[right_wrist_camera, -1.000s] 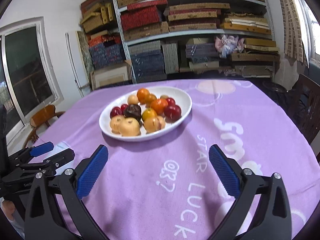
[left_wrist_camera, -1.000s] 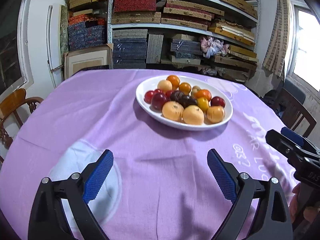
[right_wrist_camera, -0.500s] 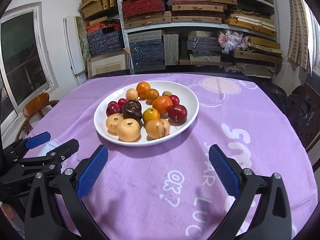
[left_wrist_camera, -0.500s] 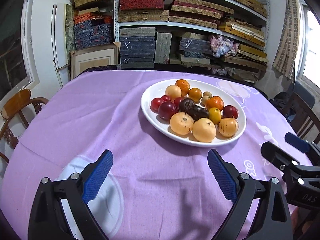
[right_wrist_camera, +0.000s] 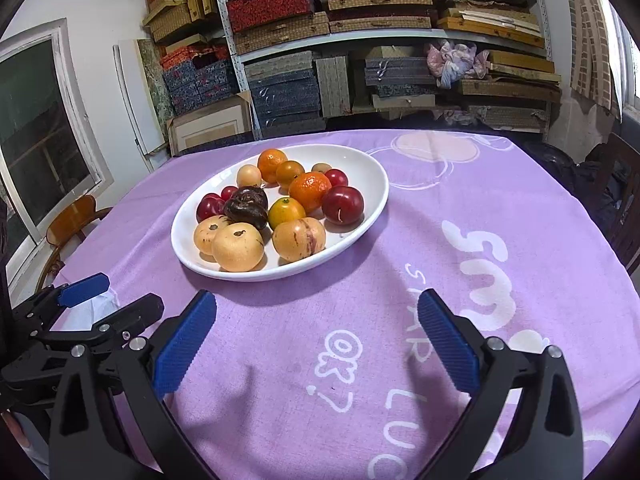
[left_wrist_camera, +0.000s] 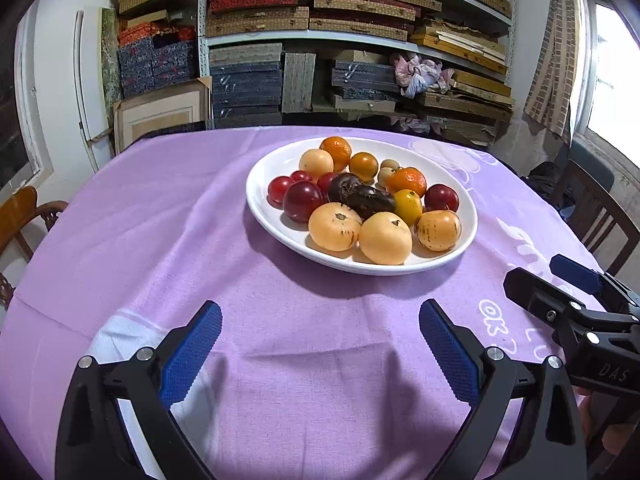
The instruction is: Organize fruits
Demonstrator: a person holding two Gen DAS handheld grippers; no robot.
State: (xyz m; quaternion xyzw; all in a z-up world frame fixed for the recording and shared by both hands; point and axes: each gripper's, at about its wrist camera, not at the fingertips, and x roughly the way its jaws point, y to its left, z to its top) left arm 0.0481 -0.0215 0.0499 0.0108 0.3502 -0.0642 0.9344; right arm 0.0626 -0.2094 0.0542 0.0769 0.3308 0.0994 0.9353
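A white oval plate (left_wrist_camera: 276, 160) (right_wrist_camera: 368, 168) sits on the purple tablecloth (left_wrist_camera: 160, 208) and holds several fruits: pale yellow-orange round ones (left_wrist_camera: 385, 238) at the front, dark red plums (right_wrist_camera: 343, 205), oranges (right_wrist_camera: 310, 191), a dark brown fruit (right_wrist_camera: 246, 207). My left gripper (left_wrist_camera: 320, 344) is open and empty over the cloth, short of the plate's near rim. My right gripper (right_wrist_camera: 316, 334) is open and empty, also short of the plate. Each gripper shows at the edge of the other's view.
Shelves (left_wrist_camera: 320, 36) stacked with boxes stand behind the table. Wooden chairs stand at the left (left_wrist_camera: 20, 216) and right (left_wrist_camera: 596, 216). White printed letters (right_wrist_camera: 480, 264) mark the cloth on the right.
Both grippers have moved forward toward the plate, which looks larger and nearer now. Both stay open and empty.
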